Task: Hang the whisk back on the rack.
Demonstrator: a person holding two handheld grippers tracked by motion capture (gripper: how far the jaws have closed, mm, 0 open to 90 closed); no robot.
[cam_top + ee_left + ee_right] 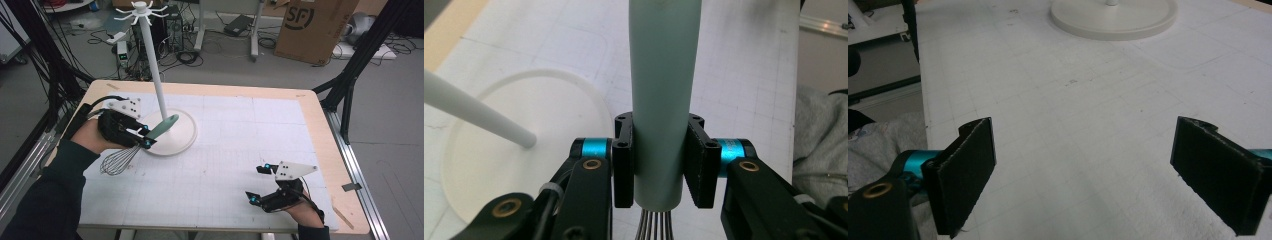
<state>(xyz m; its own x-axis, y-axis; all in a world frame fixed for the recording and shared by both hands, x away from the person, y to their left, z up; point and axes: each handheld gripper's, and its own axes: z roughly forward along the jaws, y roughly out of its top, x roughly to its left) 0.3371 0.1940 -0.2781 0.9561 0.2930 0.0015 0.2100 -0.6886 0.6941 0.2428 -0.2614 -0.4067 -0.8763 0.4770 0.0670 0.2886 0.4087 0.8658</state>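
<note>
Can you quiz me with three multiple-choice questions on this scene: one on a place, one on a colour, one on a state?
1. Where is the whisk?
A. In the left gripper
B. Hung on the stand
C. In the right gripper

2. What colour is the whisk's handle?
A. Red
B. Pale green
C. Black

3. How do the right gripper's jaws stand?
A. Shut on the whisk
B. Shut on the stand
C. Open, holding nothing

Key: 1 A, the left gripper view shows its pads clamping the handle. 2 B, the handle is pale green in that view. 3 C, the right gripper view shows bare mat between the pads.
</note>
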